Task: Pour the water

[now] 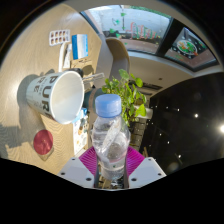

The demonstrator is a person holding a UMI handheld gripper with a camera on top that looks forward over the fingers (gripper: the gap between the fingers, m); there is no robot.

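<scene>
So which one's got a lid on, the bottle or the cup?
The water bottle between the gripper fingers has a blue cap; the white cup is open.

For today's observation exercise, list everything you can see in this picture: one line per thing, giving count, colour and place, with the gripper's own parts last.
water bottle: one, clear with a pale blue cap, upright between the fingers.
mug: one, white with dark lettering, tilted with its mouth facing the camera, left of the bottle.
small round object: one, pink-red, below the mug; what it is cannot be told.
potted plant: one, green leaves, just behind the bottle.
blue-and-white box: one, on the pale surface beyond the mug.
windows: daylight, far beyond everything.
gripper: one, white fingers with magenta pads pressed on the bottle's sides.
</scene>
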